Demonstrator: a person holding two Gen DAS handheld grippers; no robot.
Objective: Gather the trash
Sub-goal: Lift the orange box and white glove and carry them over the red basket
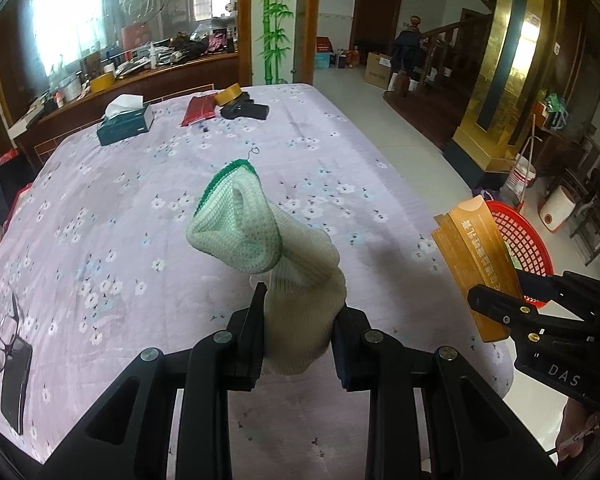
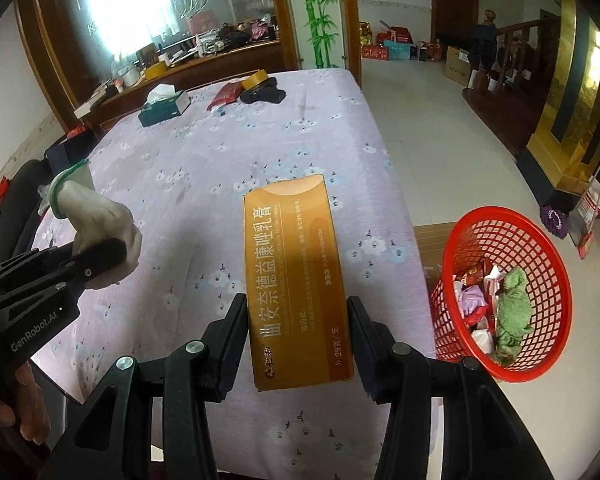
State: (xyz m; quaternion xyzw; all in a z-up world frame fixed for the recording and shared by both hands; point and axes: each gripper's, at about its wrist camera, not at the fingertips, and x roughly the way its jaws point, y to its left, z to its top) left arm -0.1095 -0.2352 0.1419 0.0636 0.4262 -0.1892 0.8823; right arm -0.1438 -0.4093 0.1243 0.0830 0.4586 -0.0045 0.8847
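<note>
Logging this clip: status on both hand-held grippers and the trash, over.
Left hand-held gripper shut on glove. Right hand-held gripper shut on orange box. Red basket to the right, part full. Nothing in the way.

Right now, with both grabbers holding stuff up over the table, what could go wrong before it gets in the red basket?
1. The left gripper pinches only the glove's lower end; the floppy top could slip out or miss.
2. The right gripper holds the orange box by its bottom end, so it might tip out.
3. The red basket sits tilted beyond the table's edge, already holding trash; a nudge could spill it.
</note>
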